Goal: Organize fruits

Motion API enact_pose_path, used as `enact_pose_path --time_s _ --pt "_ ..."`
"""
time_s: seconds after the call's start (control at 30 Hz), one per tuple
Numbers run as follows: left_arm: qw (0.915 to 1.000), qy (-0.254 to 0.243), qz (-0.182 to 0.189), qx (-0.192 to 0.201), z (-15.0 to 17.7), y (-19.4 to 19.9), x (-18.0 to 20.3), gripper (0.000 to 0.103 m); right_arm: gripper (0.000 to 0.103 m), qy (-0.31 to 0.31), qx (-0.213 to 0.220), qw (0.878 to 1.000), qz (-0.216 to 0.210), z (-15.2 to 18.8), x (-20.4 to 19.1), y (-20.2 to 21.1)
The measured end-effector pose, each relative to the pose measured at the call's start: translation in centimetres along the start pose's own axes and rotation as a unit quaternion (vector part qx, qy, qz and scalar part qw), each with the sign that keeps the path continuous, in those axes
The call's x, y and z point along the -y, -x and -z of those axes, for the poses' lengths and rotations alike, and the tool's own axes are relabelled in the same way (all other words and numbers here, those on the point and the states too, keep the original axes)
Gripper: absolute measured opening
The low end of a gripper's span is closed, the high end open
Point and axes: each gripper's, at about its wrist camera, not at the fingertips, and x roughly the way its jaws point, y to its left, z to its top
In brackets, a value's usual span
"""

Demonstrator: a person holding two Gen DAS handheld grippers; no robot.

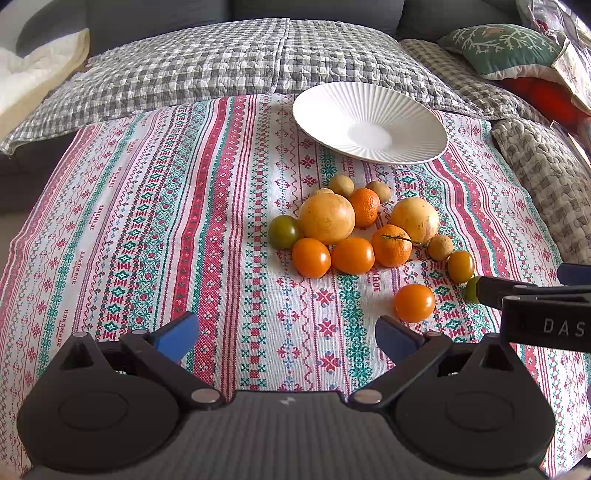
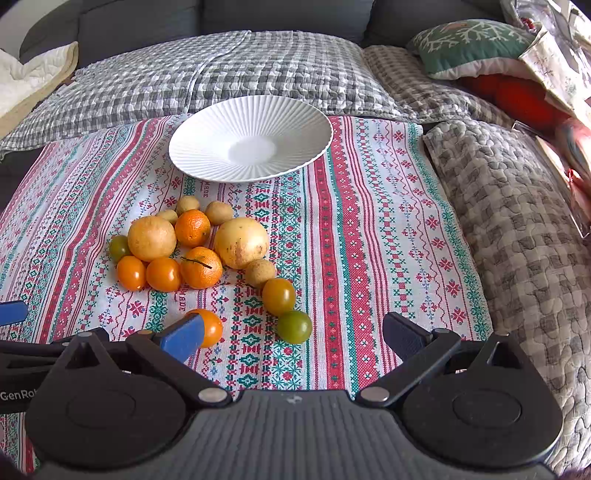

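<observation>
A patterned tablecloth, woven in red, green and white bands with cross-stitch motifs, covers the work surface. Behind it lies a grey-and-white checked quilt, spread over a dark grey sofa whose backrest runs along the top of both views. At far left rests a cream quilted blanket. To the right, a second quilt with a beige-grey woven-look print drapes beside the tablecloth. A green cushion with a white branch pattern sits at upper right, above a red cushion. Daylight falls softly from above, casting faint shadows.
</observation>
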Motion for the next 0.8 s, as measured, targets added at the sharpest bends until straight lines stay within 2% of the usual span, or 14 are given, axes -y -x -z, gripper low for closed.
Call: enact_pose_path --time_s 0.37,0.53,0.8 --pt "1.0 -0.008 0.003 -0.004 0.5 -0.2 0.4 0.094 0.103 -0.001 0.006 1.0 -0.003 -0.1 0.5 0.1" --pt "0.9992 -0.038 -0.004 0.006 -0.5 -0.7 0.1 0.094 0.103 -0.01 0.015 1.0 -0.004 -0.4 1.1 -0.1" --pt "0.9965 -0.08 -0.01 0.02 -2.0 -2.7 0.3 0.094 0.102 -0.012 0.007 0.998 -0.053 -1.0 1.6 -1.8"
